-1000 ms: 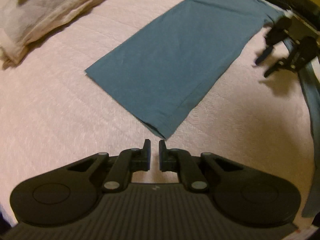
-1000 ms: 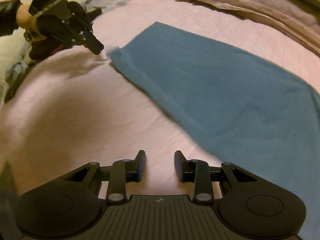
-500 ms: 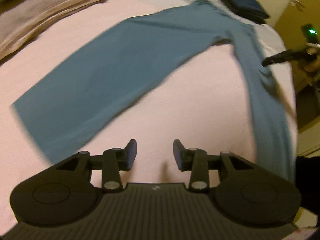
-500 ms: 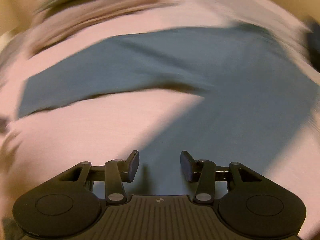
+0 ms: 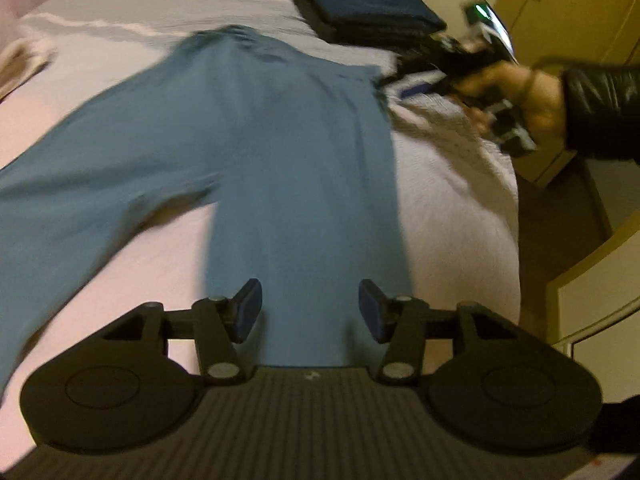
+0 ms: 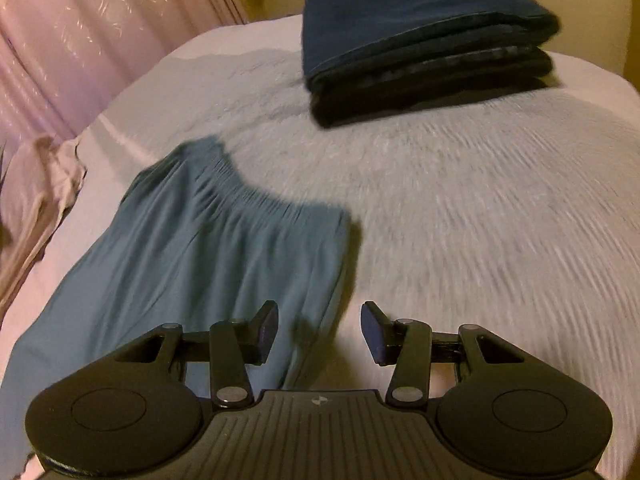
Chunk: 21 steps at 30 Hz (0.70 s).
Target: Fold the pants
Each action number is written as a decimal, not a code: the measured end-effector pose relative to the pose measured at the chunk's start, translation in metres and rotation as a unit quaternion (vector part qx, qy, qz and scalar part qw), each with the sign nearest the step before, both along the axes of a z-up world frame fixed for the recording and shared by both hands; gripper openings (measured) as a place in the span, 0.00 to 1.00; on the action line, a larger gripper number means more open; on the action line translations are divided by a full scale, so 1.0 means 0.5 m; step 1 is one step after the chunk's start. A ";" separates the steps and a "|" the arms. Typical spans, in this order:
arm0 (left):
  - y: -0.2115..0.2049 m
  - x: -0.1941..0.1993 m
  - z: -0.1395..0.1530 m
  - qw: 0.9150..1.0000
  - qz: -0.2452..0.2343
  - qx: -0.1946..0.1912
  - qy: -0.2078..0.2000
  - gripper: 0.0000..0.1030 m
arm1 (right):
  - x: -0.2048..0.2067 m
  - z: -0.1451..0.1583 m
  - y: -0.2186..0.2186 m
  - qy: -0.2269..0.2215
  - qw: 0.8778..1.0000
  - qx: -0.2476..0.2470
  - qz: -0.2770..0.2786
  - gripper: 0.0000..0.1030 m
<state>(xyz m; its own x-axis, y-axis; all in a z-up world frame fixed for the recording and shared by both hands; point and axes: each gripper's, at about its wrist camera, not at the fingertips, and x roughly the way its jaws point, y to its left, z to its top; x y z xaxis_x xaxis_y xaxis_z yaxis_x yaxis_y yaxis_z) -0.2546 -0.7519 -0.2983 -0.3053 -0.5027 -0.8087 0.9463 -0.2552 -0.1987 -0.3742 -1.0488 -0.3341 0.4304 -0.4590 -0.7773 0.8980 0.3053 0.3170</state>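
Note:
Teal pants (image 5: 256, 132) lie spread flat on the pale bed (image 5: 452, 184), the two legs splayed apart. My left gripper (image 5: 310, 310) hovers open over the right-hand leg, nothing between its fingers. In the right wrist view the gathered waistband (image 6: 256, 196) of the pants (image 6: 208, 264) lies ahead and to the left. My right gripper (image 6: 319, 330) is open above the side edge of the pants near the waist. The left wrist view shows the right gripper (image 5: 460, 68), blurred, in a person's hand (image 5: 528, 100) beside the waistband corner.
A stack of folded dark blue clothes (image 6: 424, 44) sits at the far end of the bed (image 6: 480, 220). A crumpled beige blanket (image 6: 36, 192) lies at the left. Pink curtains (image 6: 80, 40) hang behind. The bed's right edge drops off beside a yellowish cupboard (image 5: 592, 280).
Both grippers swung from the hem end of one leg toward the waist end. The left gripper went from nearly shut to wide open. The right gripper opened further.

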 end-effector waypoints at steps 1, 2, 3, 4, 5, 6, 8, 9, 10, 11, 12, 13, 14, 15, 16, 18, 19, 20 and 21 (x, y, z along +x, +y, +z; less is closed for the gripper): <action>-0.032 -0.039 -0.011 1.000 -0.005 0.001 -0.002 0.47 | -0.005 -0.009 -0.026 -0.008 1.000 0.003 0.001 0.42; -0.057 -0.069 -0.020 1.000 -0.007 0.004 -0.002 0.47 | -0.008 -0.018 -0.049 -0.011 1.000 0.007 0.003 0.42; -0.084 -0.106 -0.030 1.000 -0.012 0.007 -0.003 0.47 | -0.015 -0.027 -0.064 -0.010 1.000 0.013 0.003 0.41; -0.110 -0.142 -0.040 1.000 -0.024 0.008 -0.011 0.47 | -0.018 -0.036 -0.082 -0.011 1.000 0.022 0.007 0.25; -0.123 -0.171 -0.047 0.999 -0.039 0.005 -0.022 0.47 | -0.022 -0.039 -0.095 -0.012 0.999 0.031 0.019 0.05; -0.139 -0.201 -0.055 0.998 -0.054 0.004 -0.038 0.45 | -0.029 -0.036 -0.107 -0.009 0.999 0.034 0.027 0.04; -0.172 -0.252 -0.072 0.996 -0.081 0.017 -0.044 0.36 | -0.055 -0.008 -0.123 -0.008 0.999 0.023 0.035 0.04; -0.183 -0.273 -0.076 0.995 -0.090 0.022 -0.042 0.31 | -0.076 0.010 -0.137 -0.007 1.000 0.012 0.028 0.04; -0.192 -0.294 -0.079 0.994 -0.100 0.023 -0.041 0.31 | -0.094 0.017 -0.157 -0.008 1.000 0.008 0.020 0.04; -0.202 -0.311 -0.083 0.993 -0.105 0.023 -0.040 0.31 | -0.108 0.018 -0.175 -0.008 1.000 0.011 0.019 0.04; -0.209 -0.322 -0.088 0.993 -0.107 0.024 -0.038 0.31 | -0.116 0.015 -0.189 -0.008 0.999 0.019 0.025 0.04; -0.213 -0.330 -0.093 0.993 -0.106 0.026 -0.035 0.31 | -0.115 0.009 -0.196 0.001 0.999 0.023 0.041 0.04; -0.212 -0.331 -0.097 0.994 -0.103 0.026 -0.033 0.31 | -0.107 0.003 -0.196 0.015 0.998 0.023 0.060 0.04; -0.211 -0.330 -0.100 0.994 -0.098 0.029 -0.029 0.32 | -0.100 -0.003 -0.194 0.027 0.997 0.022 0.073 0.04; -0.199 -0.316 -0.093 0.995 -0.093 0.032 -0.025 0.32 | -0.097 -0.008 -0.191 0.033 0.996 0.022 0.076 0.04; -0.182 -0.304 -0.085 0.996 -0.083 0.034 -0.019 0.31 | -0.102 -0.008 -0.178 0.032 0.997 0.013 0.075 0.06; -0.169 -0.296 -0.080 0.996 -0.077 0.035 -0.021 0.31 | -0.104 -0.004 -0.165 0.041 0.996 0.006 0.073 0.12; -0.154 -0.282 -0.067 0.997 -0.069 0.032 -0.023 0.32 | -0.106 0.001 -0.152 0.049 0.996 -0.002 0.070 0.20; -0.138 -0.271 -0.057 0.998 -0.057 0.030 -0.025 0.32 | -0.110 0.009 -0.135 0.055 0.996 -0.010 0.067 0.22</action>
